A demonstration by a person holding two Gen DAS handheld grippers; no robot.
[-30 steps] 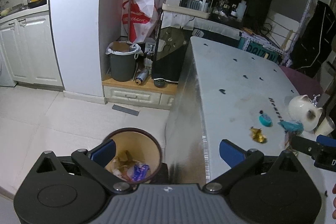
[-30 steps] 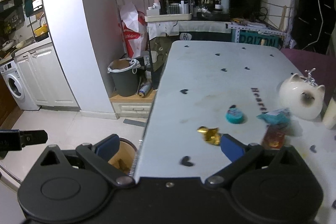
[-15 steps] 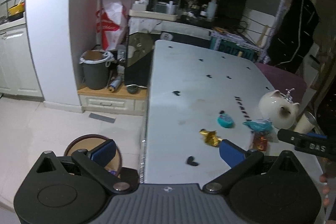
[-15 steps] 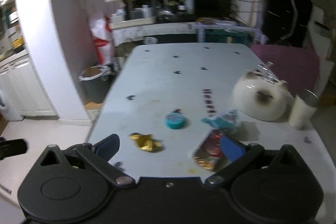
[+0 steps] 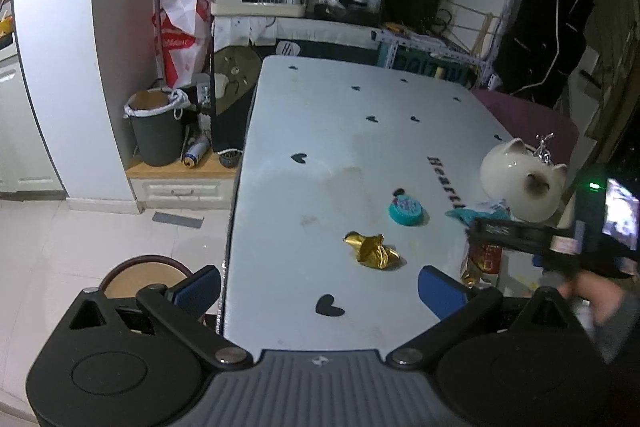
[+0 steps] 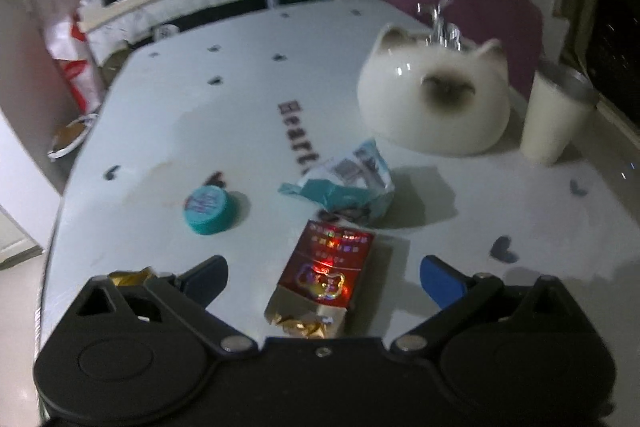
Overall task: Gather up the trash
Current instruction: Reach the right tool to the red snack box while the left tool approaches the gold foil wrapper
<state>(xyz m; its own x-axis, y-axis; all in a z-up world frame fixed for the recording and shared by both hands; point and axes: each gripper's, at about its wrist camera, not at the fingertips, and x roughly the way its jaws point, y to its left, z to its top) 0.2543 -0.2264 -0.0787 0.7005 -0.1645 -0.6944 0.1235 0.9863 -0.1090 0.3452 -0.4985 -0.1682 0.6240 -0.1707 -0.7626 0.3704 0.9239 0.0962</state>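
Observation:
On the white table [image 5: 352, 131] lie a crumpled gold wrapper [image 5: 372, 251], a teal round cap [image 5: 406, 210] [image 6: 208, 210], a crumpled teal packet [image 6: 344, 181] and a red cigarette box [image 6: 326, 271]. My right gripper [image 6: 324, 277] is open, its jaws on either side of the red box and low over it. My left gripper [image 5: 320, 287] is open over the table's near edge, just short of the gold wrapper, holding nothing. The brown-rimmed waste bin [image 5: 140, 273] stands on the floor at the lower left, partly hidden behind the left finger.
A white cat-shaped ceramic pot [image 6: 436, 99] and a white cup [image 6: 554, 115] stand at the table's right. A dark bin [image 5: 154, 131] and red-white bag [image 5: 182, 35] sit by the wall. A hand [image 5: 596, 303] holds the other gripper at the right.
Both grippers swung right, from the floor bin toward the table. My right gripper closed in on the red box, which now lies between its open jaws. The left now faces the gold wrapper.

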